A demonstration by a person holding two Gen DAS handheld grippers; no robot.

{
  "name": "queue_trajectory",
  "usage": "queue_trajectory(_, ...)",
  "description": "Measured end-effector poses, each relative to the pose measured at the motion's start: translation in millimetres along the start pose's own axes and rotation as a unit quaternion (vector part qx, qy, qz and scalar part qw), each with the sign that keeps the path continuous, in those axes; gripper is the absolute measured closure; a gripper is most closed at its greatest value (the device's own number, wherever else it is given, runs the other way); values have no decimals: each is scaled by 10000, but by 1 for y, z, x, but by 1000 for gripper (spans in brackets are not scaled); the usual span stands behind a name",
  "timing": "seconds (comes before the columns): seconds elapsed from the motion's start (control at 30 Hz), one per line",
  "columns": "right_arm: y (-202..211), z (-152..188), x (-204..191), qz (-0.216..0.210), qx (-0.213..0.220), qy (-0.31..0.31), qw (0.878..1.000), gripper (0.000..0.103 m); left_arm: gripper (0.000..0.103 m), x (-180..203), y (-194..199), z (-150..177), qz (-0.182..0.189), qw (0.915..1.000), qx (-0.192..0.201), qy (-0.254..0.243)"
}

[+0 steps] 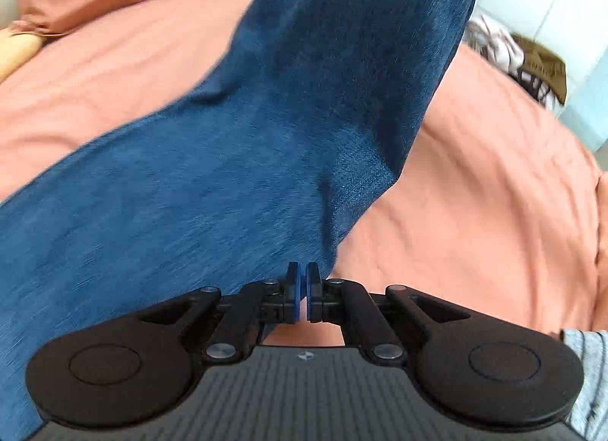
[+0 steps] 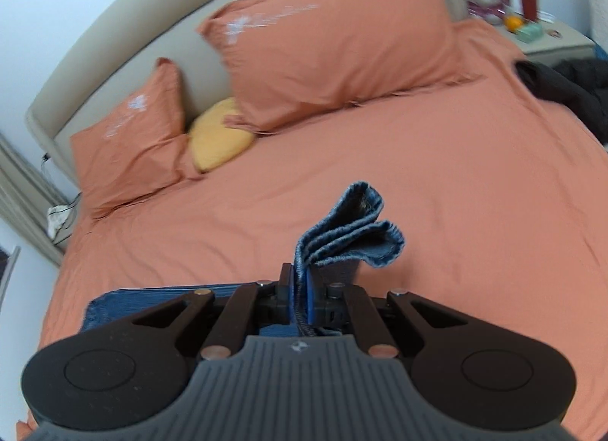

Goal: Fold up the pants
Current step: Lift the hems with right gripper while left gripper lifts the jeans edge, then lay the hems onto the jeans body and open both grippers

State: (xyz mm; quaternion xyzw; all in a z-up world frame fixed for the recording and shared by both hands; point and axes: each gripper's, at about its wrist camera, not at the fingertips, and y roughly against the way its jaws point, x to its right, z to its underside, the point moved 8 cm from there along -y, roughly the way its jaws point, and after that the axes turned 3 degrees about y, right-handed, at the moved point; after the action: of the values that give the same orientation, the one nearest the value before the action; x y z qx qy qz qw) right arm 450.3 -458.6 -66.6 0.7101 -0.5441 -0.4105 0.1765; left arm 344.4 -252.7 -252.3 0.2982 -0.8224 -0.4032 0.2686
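Note:
Blue denim pants (image 1: 266, 118) fill the left wrist view, rising from the lower left up to the top edge above the orange bedsheet (image 1: 475, 194). My left gripper (image 1: 303, 275) is shut, and the cloth's edge and a crease run straight into its tips, so it pinches the pants. In the right wrist view my right gripper (image 2: 301, 281) is shut on the bunched leg hems (image 2: 353, 232), which stick up past its pads. Another part of the pants (image 2: 152, 302) lies flat on the sheet below the left finger.
Two orange pillows (image 2: 334, 49) and a yellow cushion (image 2: 218, 137) lean on the beige headboard (image 2: 125, 34). Dark clothing (image 2: 562, 91) lies at the bed's right edge, near a nightstand (image 2: 551, 38) with small items. A clothes pile (image 1: 509, 53) sits beyond the bed. A grey sleeve (image 1: 589, 372) shows.

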Motion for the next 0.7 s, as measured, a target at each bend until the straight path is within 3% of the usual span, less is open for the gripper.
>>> queue_trajectory(0.17,-24,-13,-89,-175,-173,249,9994,101,100,-51,55,9,-192,9978,366,523)
queue_trajectory(0.33,-76,-3,-165,-379,-507,381,9973,101,100,-116,100,25,-599,9910,639,1016)
queue_trajectory(0.53,-168,45,-227,-490,-1176,450,9908,102,100,-167,126,53,-919,9812,716,1542)
queue_trajectory(0.7,-243,104,-249,-383,-1786,496,9819,101,100,-195,137,76,-959,9733,680,1969)
